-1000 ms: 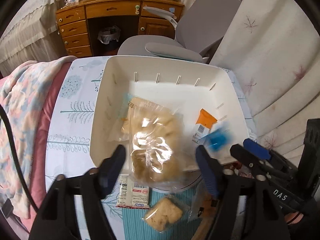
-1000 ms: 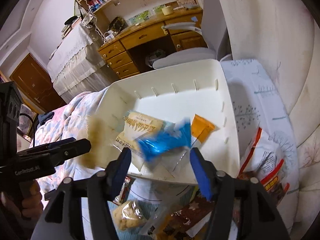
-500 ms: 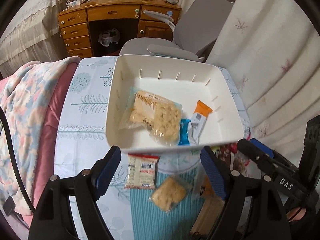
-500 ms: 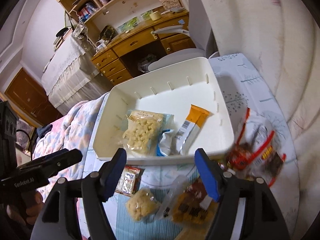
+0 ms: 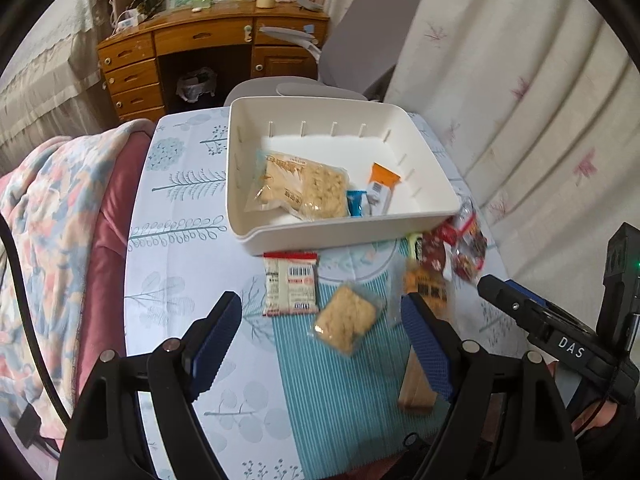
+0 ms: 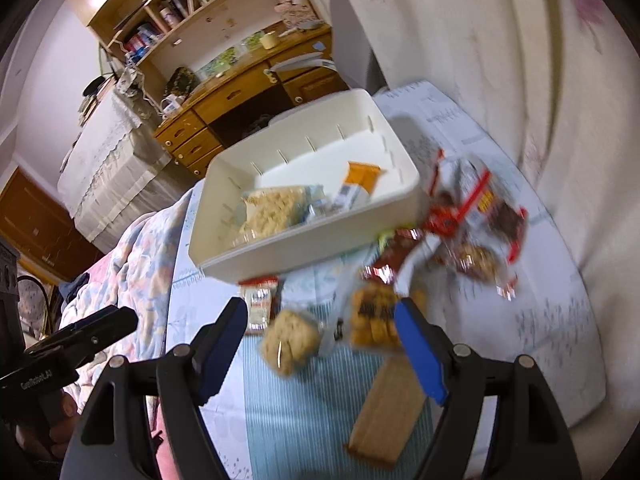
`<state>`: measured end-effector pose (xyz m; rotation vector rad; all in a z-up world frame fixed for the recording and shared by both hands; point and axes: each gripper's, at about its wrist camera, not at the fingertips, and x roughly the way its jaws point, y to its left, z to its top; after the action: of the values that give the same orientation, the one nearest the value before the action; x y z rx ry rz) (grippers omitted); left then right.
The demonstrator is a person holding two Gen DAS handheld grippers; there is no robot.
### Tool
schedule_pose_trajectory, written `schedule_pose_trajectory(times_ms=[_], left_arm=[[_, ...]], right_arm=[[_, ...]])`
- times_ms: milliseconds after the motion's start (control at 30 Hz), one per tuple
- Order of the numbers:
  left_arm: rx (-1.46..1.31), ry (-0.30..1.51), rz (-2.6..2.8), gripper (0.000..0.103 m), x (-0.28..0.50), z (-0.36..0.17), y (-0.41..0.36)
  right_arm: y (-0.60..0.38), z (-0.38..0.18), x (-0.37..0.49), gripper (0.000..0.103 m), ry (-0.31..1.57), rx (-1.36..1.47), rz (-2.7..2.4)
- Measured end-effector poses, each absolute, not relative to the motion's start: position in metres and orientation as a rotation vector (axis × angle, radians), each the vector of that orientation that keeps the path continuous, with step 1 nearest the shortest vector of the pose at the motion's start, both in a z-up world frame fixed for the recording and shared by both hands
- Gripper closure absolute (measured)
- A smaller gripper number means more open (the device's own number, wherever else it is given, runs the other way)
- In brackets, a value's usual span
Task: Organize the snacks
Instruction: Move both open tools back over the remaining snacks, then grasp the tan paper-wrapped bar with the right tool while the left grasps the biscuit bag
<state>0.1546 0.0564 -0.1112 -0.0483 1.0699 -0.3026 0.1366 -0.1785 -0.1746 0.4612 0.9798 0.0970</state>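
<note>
on the left edge lies a floral blanket (image 5: 44,216) beside the counter (image 5: 180,264) with its tree-print cloth. the left claw (image 5: 320,340) hangs wide, holding nothing, above the striped teal mat (image 5: 340,400). just ahead of it on the counter lie a white packet with a barcode (image 5: 290,289) and, touching its corner, a clear pack of puffed-rice cake (image 5: 346,323). beyond these sits the white bin (image 5: 340,236), holding a large bag of puffed snacks (image 5: 298,192), a small blue packet (image 5: 356,202) and an orange-topped bar (image 5: 382,186) side by side. right of the rice cake lie an orange cookie pack (image 5: 426,286), a tan bar (image 5: 416,384) and, near the bin's right corner, a red-and-clear bag of mixed snacks (image 5: 464,246), blurred. the right claw (image 6: 320,350) is also wide and holds nothing, over the rice cake and the cookie pack.
</note>
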Motion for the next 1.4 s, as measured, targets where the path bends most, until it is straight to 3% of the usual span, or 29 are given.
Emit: schedule_pose_trajectory(times_ms=[600, 1033, 1400], left_arm=[[0.138, 1.098, -0.338, 0.022, 0.131, -0.140, 0.034], [0.281, 1.203, -0.414, 0.022, 0.158, -0.196, -0.004], [0.247, 1.308, -0.457, 0.022, 0.188, -0.245, -0.019]], right_arm=[[-0.192, -0.251, 0.097, 0.026, 1.262, 0.674, -0.031], [-0.200, -0.298, 0.126, 0.026, 1.480, 0.773, -0.129], [-0.209, -0.334, 0.139, 0.026, 1.665, 0.835, -0.217]])
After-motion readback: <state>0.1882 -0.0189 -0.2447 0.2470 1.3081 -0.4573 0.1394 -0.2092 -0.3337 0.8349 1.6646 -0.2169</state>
